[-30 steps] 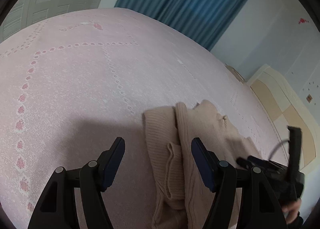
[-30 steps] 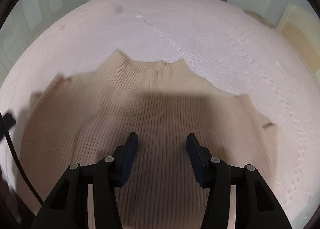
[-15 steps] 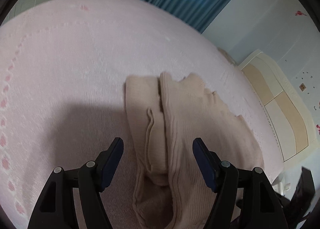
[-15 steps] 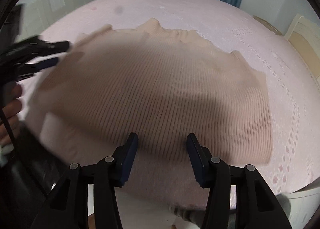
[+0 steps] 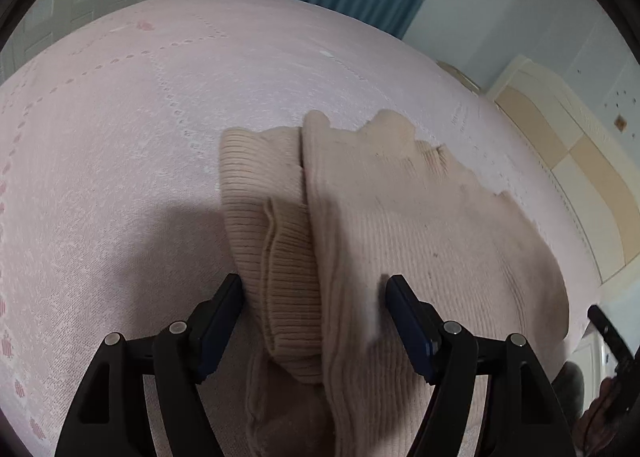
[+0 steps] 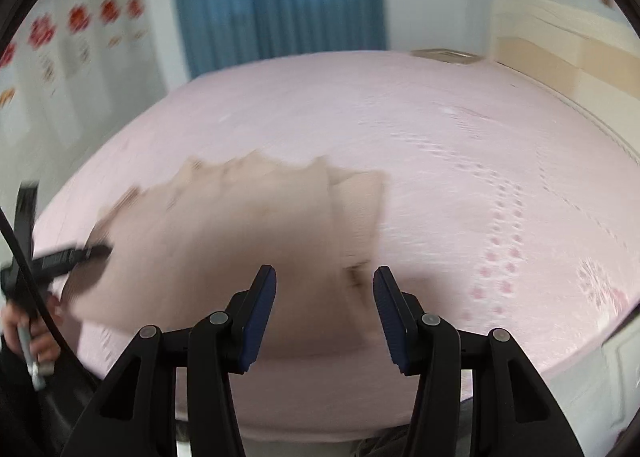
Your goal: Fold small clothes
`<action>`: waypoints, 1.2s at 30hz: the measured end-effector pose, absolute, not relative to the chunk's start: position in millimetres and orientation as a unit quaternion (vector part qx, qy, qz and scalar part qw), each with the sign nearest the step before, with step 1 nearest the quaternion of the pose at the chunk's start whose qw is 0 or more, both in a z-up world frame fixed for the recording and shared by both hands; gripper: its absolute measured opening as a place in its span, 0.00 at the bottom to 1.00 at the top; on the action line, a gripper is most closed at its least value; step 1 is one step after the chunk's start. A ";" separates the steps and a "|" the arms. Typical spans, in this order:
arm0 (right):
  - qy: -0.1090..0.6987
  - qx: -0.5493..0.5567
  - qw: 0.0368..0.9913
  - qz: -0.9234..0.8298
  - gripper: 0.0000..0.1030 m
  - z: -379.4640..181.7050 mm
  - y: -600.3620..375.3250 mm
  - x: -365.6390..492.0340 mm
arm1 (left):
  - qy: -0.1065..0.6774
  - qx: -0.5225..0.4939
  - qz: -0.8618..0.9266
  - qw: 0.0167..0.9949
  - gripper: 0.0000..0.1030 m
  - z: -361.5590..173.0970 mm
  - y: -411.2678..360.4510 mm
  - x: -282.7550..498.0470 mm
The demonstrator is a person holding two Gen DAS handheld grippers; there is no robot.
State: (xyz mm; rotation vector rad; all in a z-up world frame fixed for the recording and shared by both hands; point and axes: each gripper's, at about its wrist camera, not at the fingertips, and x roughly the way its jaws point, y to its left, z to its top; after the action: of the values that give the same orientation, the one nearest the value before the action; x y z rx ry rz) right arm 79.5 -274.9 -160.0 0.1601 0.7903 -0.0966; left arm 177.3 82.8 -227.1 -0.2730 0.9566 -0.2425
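While the right gripper [image 6: 324, 307] swung away toward the sleeve side, its view blurred and the beige sweater [image 5: 420, 225], which had filled that view a second before, shrank to a patch ahead of and left of its fingers. The sweater itself lay where it was on the pink bedspread [image 5: 120, 161]; only the cameras moved. The left gripper [image 5: 314, 321] crept closer and lower over the same interval, so the folded-in sleeve [image 5: 280, 257] now sat between its fingers instead of ahead of them.

Finger state: left jaws stood wide, opened slightly further during the last second, straddling the sleeve cuff and the body's edge with no pad visibly pressing the knit. Right jaws stood at a medium gap, unchanged, with nothing between them.

Judgement: one sleeve was already turned in; the left gripper appeared to be lining up on that side edge for the next fold, while the right was repositioning, probably toward the hem or the opposite side. No fold was in progress yet.

Pose: both grippers pitched steeply down at the bed. The left gripper also showed at the left edge of the right view, held in a hand [image 6: 30, 331], its tip over the sweater's near edge.
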 end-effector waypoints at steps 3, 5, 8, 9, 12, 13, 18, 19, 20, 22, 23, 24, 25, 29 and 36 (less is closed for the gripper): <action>0.383 0.134 0.912 -0.050 0.48 -171.0 -301.8 72.4 | 0.459 -0.146 -0.117 0.869 0.53 -225.7 85.3 178.9; 0.392 0.146 0.906 -0.060 0.48 -177.1 -312.6 73.9 | 0.460 -0.164 -0.113 0.865 0.34 -224.1 92.7 178.4; 0.385 0.172 0.905 -0.054 0.48 -177.9 -323.4 76.5 | 0.459 -0.194 -0.119 0.859 0.23 -215.4 99.4 178.6; 0.381 0.181 0.905 -0.055 0.48 -178.5 -326.8 73.8 | 0.459 -0.193 -0.118 0.859 0.23 -211.3 98.8 178.9; 0.378 0.208 0.901 -0.044 0.48 -180.0 -335.7 67.9 | 0.453 -0.188 -0.114 0.864 0.22 -188.8 90.5 178.9; 0.377 0.213 0.900 -0.041 0.48 -179.6 -337.2 67.2 | 0.453 -0.187 -0.112 0.865 0.22 -178.5 85.2 179.2; 0.380 0.226 0.897 -0.034 0.48 -181.0 -343.9 68.0 | 0.451 -0.165 -0.098 0.872 0.22 -134.2 50.0 174.0; 0.379 0.227 0.896 -0.034 0.48 -181.2 -345.2 67.7 | 0.450 -0.159 -0.094 0.874 0.22 -125.5 36.6 174.5; 0.378 0.229 0.896 -0.033 0.48 -181.5 -347.3 67.2 | 0.449 -0.159 -0.095 0.874 0.22 -121.1 28.3 175.2; 0.376 0.238 0.895 -0.031 0.48 -182.6 -352.1 65.6 | 0.449 -0.160 -0.098 0.874 0.21 -108.1 5.9 174.6; 0.375 0.247 0.893 -0.030 0.48 -183.8 -356.2 64.5 | 0.447 -0.160 -0.100 0.874 0.21 -104.5 -9.9 178.7; 0.375 0.255 0.891 -0.029 0.48 -184.6 -360.0 62.5 | 0.446 -0.159 -0.103 0.875 0.21 -100.5 -20.1 178.8; 0.375 0.263 0.889 -0.028 0.48 -185.6 -363.9 61.2 | 0.445 -0.157 -0.104 0.876 0.21 -97.0 -29.3 179.7; 0.368 0.294 0.882 -0.033 0.48 -189.1 -383.9 53.9 | 0.454 -0.157 -0.122 0.868 0.21 -91.1 -81.9 182.1; 0.367 0.336 0.866 -0.046 0.48 -198.4 -412.1 44.7 | 0.504 -0.085 -0.138 0.849 0.21 -133.9 -183.8 187.1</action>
State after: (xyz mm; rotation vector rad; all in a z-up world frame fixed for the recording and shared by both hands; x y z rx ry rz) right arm 44.7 -412.1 -198.4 0.7039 0.7680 -0.0958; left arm 187.1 -183.8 -133.9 -0.1783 1.0612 -0.2906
